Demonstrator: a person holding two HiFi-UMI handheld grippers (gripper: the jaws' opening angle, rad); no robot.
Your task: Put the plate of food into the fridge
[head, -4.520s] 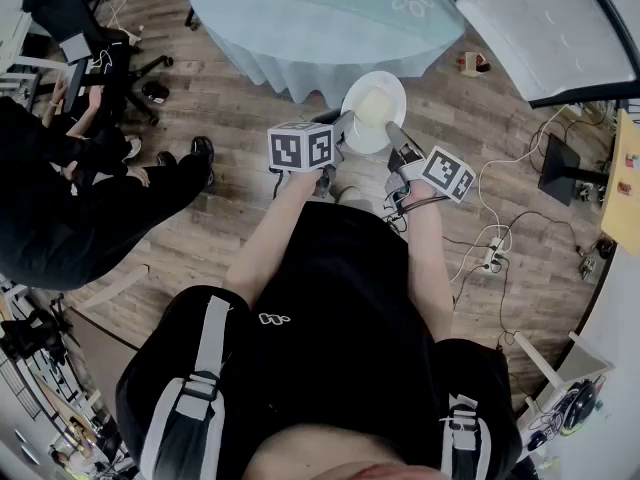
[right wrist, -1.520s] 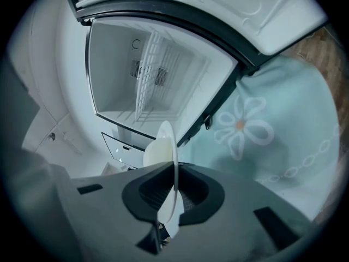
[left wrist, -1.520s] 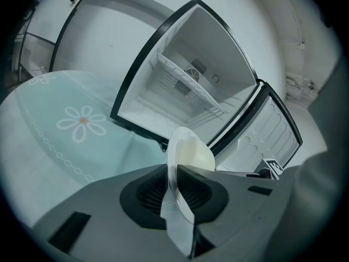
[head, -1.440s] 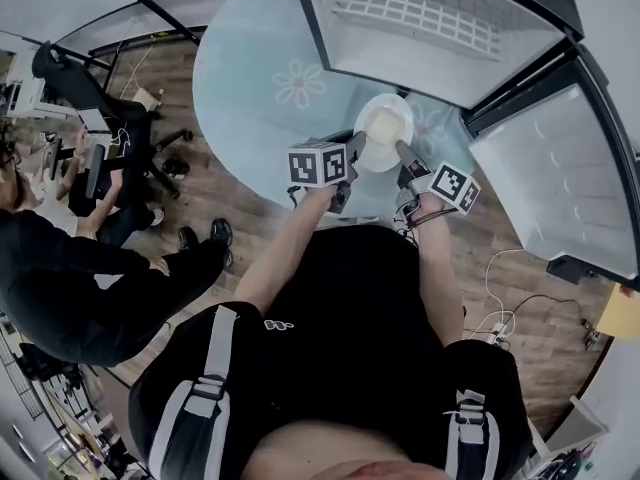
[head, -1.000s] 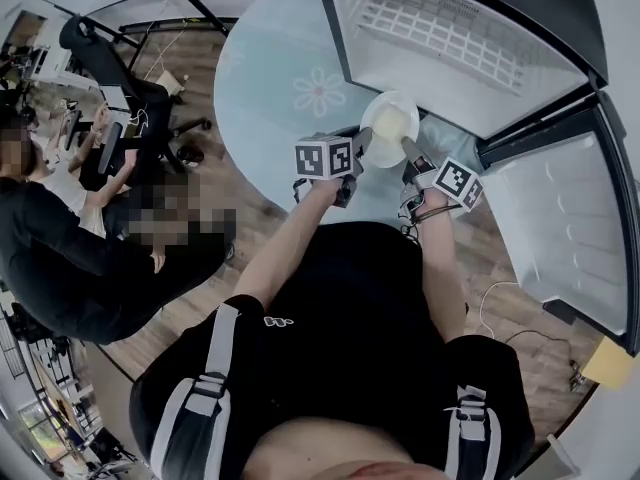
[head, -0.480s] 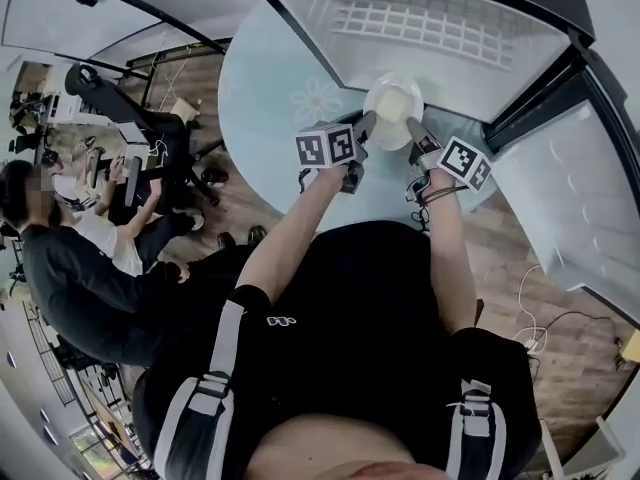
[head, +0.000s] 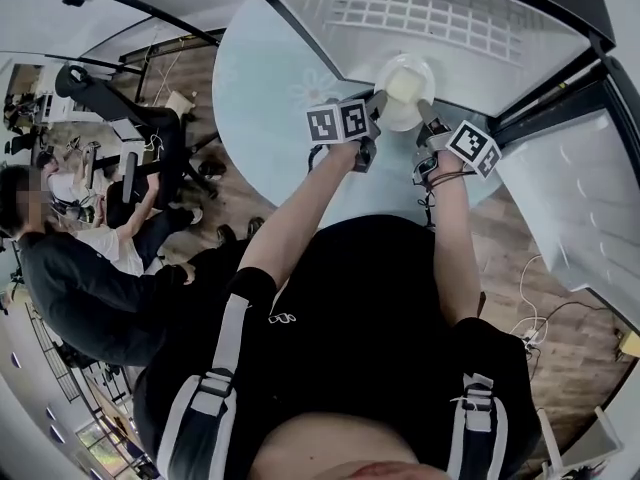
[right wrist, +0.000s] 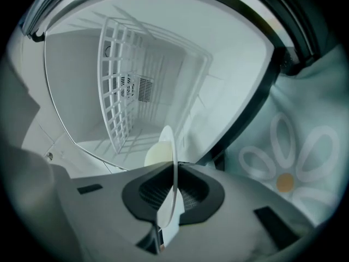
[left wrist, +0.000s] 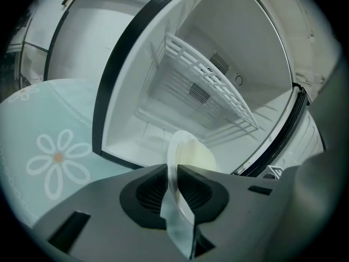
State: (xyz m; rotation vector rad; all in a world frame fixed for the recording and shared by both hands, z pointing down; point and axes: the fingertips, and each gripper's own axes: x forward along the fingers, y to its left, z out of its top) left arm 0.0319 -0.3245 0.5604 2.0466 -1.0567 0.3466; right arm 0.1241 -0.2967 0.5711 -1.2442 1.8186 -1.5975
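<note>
A white plate [head: 405,86] with pale yellow food on it is held by its two side rims, just at the lower lip of the open fridge [head: 470,53]. My left gripper [head: 378,102] is shut on the plate's left rim [left wrist: 175,162]. My right gripper [head: 425,112] is shut on the right rim [right wrist: 170,152]. Both gripper views look into the white fridge cavity, where a wire shelf [left wrist: 215,78] [right wrist: 121,86] hangs above the bare floor of the compartment.
A round table with a light-blue flowered cloth [head: 270,78] stands under the plate, against the fridge front. The fridge door [head: 575,183] stands open at the right. A seated person [head: 70,268] and an office chair [head: 130,118] are at the left. Cables lie on the wooden floor [head: 540,308].
Both grippers and the plate have moved forward over the table towards the fridge opening; the plate now reaches its lower lip. The grip on the plate is unchanged.
</note>
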